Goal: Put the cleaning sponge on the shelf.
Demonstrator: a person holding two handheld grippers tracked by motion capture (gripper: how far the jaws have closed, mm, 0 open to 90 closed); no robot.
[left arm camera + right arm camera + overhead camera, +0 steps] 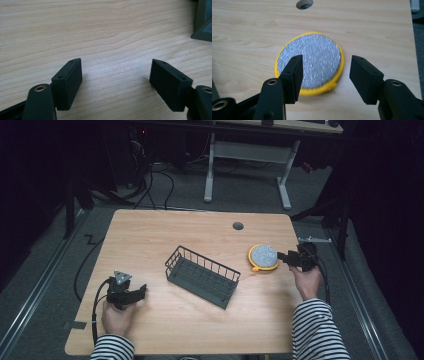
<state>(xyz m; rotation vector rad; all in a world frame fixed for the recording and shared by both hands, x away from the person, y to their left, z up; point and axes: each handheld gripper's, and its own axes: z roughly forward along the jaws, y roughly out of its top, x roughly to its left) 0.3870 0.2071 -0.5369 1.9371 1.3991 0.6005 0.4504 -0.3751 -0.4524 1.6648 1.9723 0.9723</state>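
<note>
Scene: a light wooden table [150,235] seen from above, with a person's two striped sleeves coming in from its near edge.
Round pad: a yellow-rimmed disc with a silvery, glittery top [263,257] lies flat on the table at about 3 o'clock from the table's middle, near the right edge. In the right gripper view the round pad [312,60] has a small yellow tab at its near rim.
Right hand-held gripper: the right hand-held gripper [285,257] sits just at the 3 o'clock side of the pad, pointing toward it. In the right gripper view the right hand-held gripper [325,75] has its jaws apart with the pad's near rim showing between and beyond them; the pads press on nothing. Whether the left jaw tip touches the disc I cannot tell.
Left hand-held gripper: the left hand-held gripper [141,291] rests low at about 8 o'clock on the table, held in the left hand, a grey three-cornered plate on top. In the left gripper view the left hand-held gripper [116,77] stands wide open over bare wood, nothing between the jaws.
Wire basket: a dark wire basket [202,276] stands near the table's middle, set at a slant, well apart from the pad and between the two grippers.
Cable hole: a round cable hole [238,226] lies toward 12 o'clock from the pad.
</note>
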